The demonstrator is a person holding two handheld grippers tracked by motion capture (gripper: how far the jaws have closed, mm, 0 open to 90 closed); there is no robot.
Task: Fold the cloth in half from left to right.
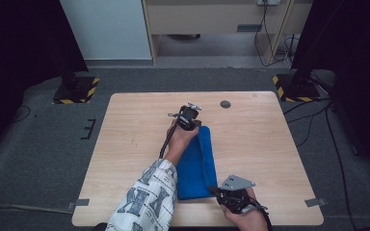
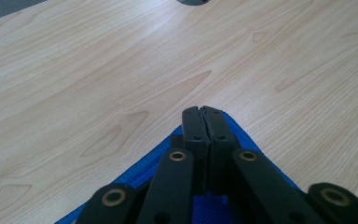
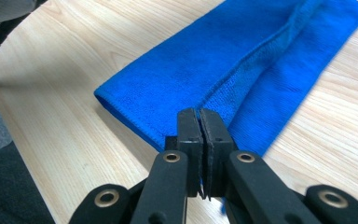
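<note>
A blue towel (image 1: 197, 163) lies folded into a long strip down the middle of the wooden table (image 1: 135, 125). My left gripper (image 1: 195, 125) is at the strip's far end. In the left gripper view its jaws (image 2: 203, 109) are shut over a corner of the towel (image 2: 242, 135). My right gripper (image 1: 214, 189) is at the near right corner. In the right gripper view it (image 3: 199, 112) is shut where a raised edge of the towel (image 3: 223, 51) runs into the jaws.
A round cable hole (image 1: 225, 104) sits near the table's far edge, just beyond the left gripper. A patterned sleeve (image 1: 147, 199) crosses the near left part. Tape patches (image 1: 315, 202) mark the front corners. Stand bases with striped tape (image 1: 77, 89) are on the floor behind.
</note>
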